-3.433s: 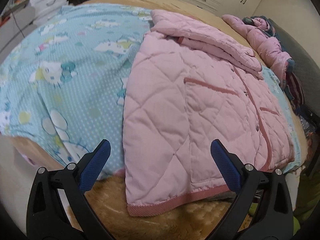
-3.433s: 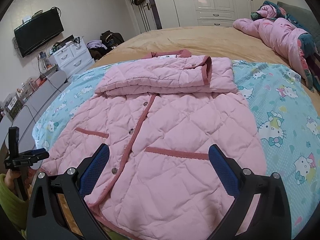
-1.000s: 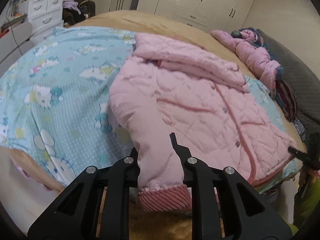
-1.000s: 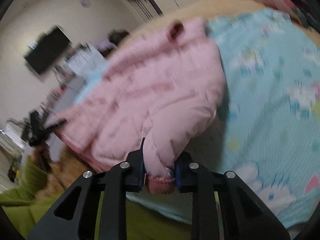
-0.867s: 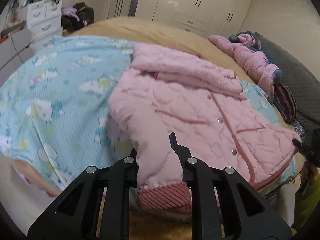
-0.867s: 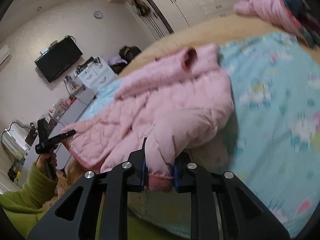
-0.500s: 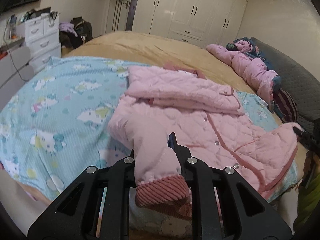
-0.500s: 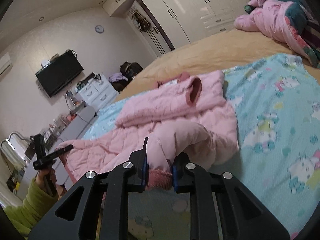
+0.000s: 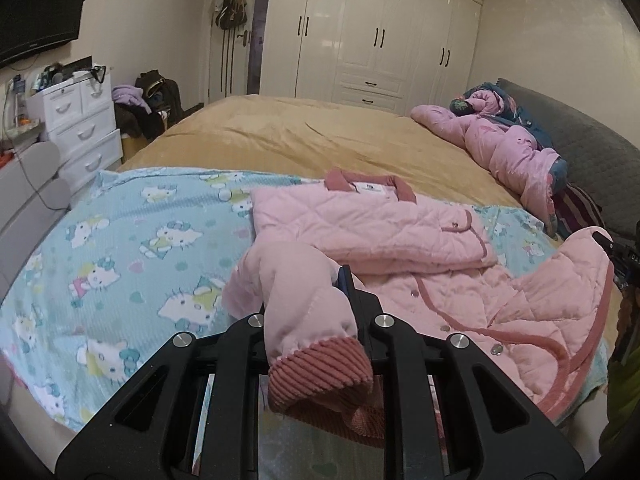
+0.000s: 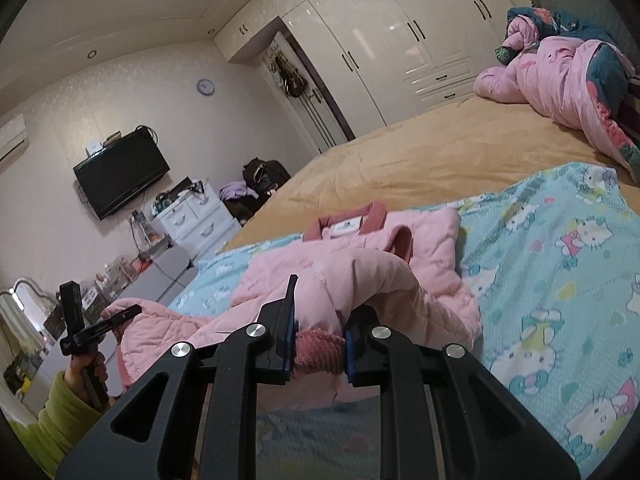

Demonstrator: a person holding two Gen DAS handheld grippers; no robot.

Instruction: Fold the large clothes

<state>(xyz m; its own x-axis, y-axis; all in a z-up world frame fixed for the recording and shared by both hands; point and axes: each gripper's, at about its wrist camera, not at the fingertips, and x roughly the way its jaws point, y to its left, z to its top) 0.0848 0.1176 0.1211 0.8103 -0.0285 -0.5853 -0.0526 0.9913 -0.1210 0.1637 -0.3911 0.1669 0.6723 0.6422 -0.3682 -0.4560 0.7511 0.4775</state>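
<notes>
I have both grippers clamped on the ribbed hem corners of the pink quilted jacket (image 9: 420,240) — left gripper (image 9: 316,324), right gripper (image 10: 320,340) — lifted off the cartoon-print sheet (image 9: 120,240), with the folded sleeves and collar (image 9: 368,184) lying straight ahead, the fold's direction.

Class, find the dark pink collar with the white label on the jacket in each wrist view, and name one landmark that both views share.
Left wrist view: the collar sits just above centre, at the far edge of the folded jacket.
Right wrist view: the collar sits at centre, beyond the raised hem.
Shared landmark: the white wardrobe behind the bed.
</notes>
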